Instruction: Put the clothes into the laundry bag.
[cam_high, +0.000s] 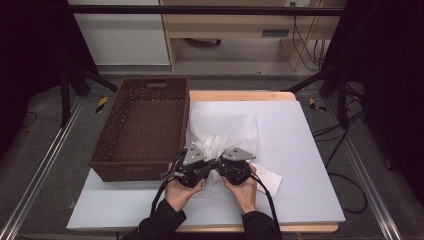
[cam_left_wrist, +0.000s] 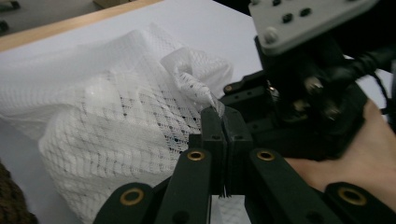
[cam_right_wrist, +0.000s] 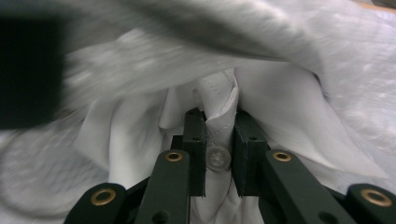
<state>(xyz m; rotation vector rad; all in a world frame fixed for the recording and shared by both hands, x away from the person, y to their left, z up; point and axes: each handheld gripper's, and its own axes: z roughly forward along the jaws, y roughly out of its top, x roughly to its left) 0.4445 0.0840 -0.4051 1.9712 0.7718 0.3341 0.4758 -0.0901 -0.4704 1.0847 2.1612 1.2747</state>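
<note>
Mesh bag (cam_left_wrist: 116, 126) mouth pinched by left gripper (cam_left_wrist: 219, 114), right gripper (cam_right_wrist: 219, 126) clenched on white garment (cam_right_wrist: 140, 130), center frame: hold mouth taut while feeding.

lab/workshop | metal frame rails (cam_high: 45, 165) | floor cables (cam_high: 345, 175) | wooden bench (cam_high: 225, 22)
</note>
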